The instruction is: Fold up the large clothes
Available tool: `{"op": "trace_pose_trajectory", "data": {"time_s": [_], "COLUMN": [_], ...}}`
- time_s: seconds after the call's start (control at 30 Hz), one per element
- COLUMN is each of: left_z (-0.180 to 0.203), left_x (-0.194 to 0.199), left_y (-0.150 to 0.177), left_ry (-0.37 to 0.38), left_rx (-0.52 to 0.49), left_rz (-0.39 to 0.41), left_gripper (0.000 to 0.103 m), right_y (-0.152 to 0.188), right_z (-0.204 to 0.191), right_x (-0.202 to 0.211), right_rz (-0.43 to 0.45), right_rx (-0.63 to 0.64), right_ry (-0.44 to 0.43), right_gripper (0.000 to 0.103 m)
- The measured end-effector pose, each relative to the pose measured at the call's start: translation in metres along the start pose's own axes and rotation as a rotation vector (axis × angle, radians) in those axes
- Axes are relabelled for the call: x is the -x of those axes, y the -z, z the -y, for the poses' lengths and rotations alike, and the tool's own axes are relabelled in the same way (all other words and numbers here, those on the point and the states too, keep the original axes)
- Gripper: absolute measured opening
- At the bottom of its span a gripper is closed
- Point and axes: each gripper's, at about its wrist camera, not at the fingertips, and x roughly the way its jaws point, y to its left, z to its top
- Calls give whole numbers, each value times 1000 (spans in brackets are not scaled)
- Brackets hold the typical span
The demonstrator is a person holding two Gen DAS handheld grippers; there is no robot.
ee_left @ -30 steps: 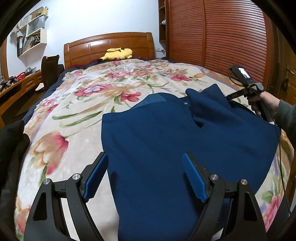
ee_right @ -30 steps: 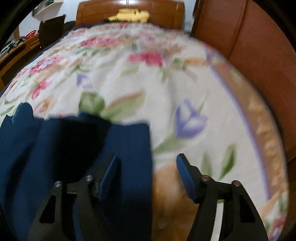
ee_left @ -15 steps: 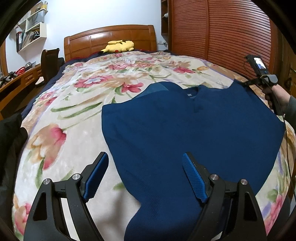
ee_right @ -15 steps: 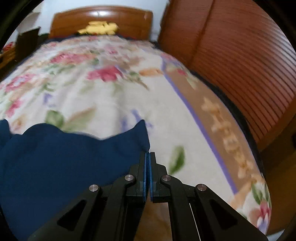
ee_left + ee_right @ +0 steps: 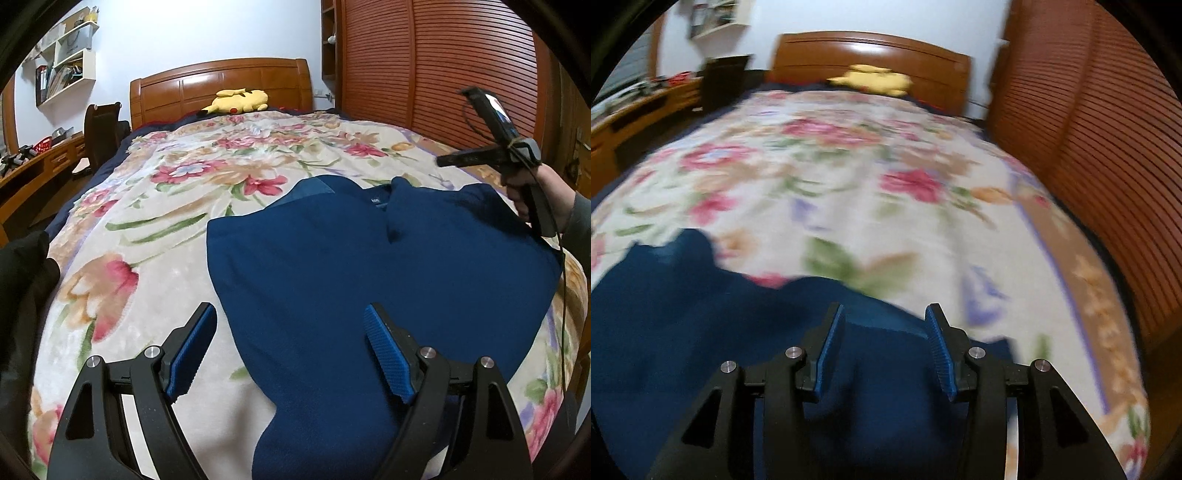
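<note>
My navy sweater point(image 5: 351, 273) lies spread on the floral bedspread point(image 5: 155, 221), still in the flattening step: my left tongs point(image 5: 288, 350) hover wide open over its hem, my right tongs point(image 5: 882, 350) are opening, gripping nothing, above its shoulder, so next I must pinch an edge to fold inward.

A: The right wrist view is smearing badly; the floral blanket point(image 5: 849, 192) is losing its flower outlines, and the yellow plush toy point(image 5: 871, 79) is showing only as a blob.

B: The navy sweater point(image 5: 369, 280) is running off the bottom edge in the left wrist view, so its hem is staying out of sight.

A: The person's hand point(image 5: 535, 195) is getting cut by the right edge, and the label at the sweater's collar is reading too small to make out.
</note>
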Motion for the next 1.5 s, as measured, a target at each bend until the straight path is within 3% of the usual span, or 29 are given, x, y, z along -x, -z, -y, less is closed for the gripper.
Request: {"op": "trace_pose_trajectory", "data": {"time_s": [0.23, 0.47, 0.5, 0.57, 0.7, 0.8, 0.93, 1.03, 1.2, 1.37, 1.5], "left_z": [-5, -14, -17, -22, -30, -32, -33, -34, -35, -35, -36], "left_x": [5, 10, 11, 13, 17, 18, 18, 19, 18, 17, 18], "left_y": [-1, -3, -3, -3, -4, -4, -4, -3, -2, -2, -2], "left_ry": [-3, 1, -5, -11, -9, -31, -31, -36, -40, -42, -46], "left_rx": [3, 37, 46, 60, 81, 80, 79, 77, 76, 72, 66], "left_rz": [11, 37, 39, 47, 58, 66, 60, 64, 63, 65, 70], "left_gripper": [83, 84, 86, 101, 103, 103, 103, 103, 103, 103, 103], "right_y": [-8, -16, -15, -18, -21, -29, -29, -28, -42, -55, -53], "right_z": [-78, -121, -127, -139, -156, -154, -166, -179, -185, -207, -227], "right_x": [-2, -33, -38, -53, -70, -75, -80, -69, -42, -26, -22], "right_rz": [8, -71, -88, -131, -204, -197, -198, -171, -12, 102, 85], "right_rx": [140, 266, 285, 321, 368, 369, 404, 426, 367, 357, 396], "right_ry": [-206, -321, -329, -346, -316, -323, -319, -281, -208, -203, -228], "right_gripper": [47, 47, 47, 47, 47, 22, 10, 9, 3, 3, 6]}}
